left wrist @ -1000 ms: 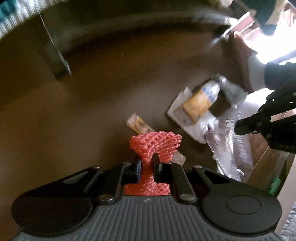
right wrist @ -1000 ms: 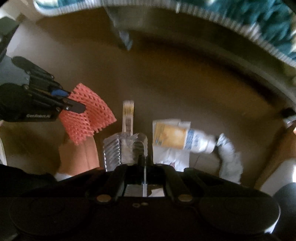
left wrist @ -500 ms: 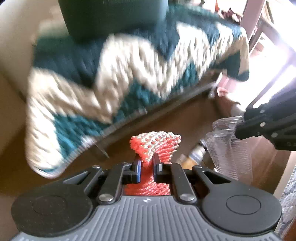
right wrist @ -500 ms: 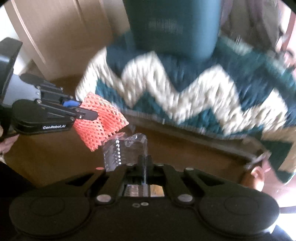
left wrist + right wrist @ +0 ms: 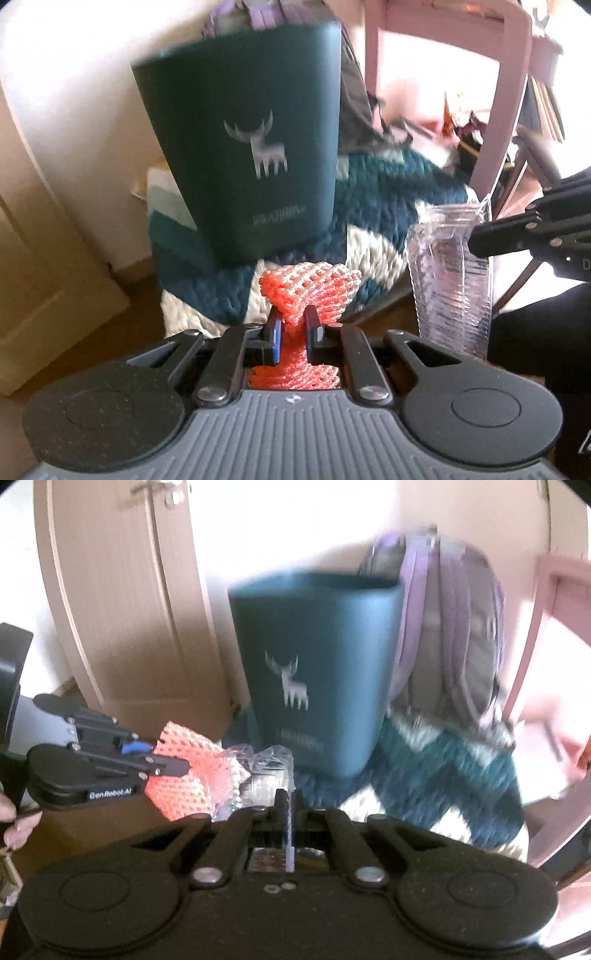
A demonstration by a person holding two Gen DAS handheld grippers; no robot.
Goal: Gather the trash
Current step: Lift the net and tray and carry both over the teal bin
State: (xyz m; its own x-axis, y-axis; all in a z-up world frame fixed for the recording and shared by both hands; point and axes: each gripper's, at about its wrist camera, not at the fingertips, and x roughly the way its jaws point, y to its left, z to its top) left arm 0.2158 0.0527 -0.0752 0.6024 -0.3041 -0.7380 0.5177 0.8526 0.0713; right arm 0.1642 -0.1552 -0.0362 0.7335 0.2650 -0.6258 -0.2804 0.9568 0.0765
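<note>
Now lifted off the floor: left gripper (image 5: 292, 326) clamped on orange foam net (image 5: 310, 286), right gripper (image 5: 287, 805) pinching clear plastic wrapper (image 5: 267, 771); both face green bin (image 5: 255, 147), drop-off next

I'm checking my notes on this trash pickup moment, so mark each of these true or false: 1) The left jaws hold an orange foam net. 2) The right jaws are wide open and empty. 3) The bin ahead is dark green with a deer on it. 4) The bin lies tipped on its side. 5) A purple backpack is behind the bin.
1) True: the left gripper is clamped on the orange foam net.
2) False: the right gripper is shut on a clear plastic wrapper.
3) True: the dark green bin bears a pale deer.
4) False: it stands upright on the zigzag blanket.
5) True: the purple backpack is behind it.
</note>
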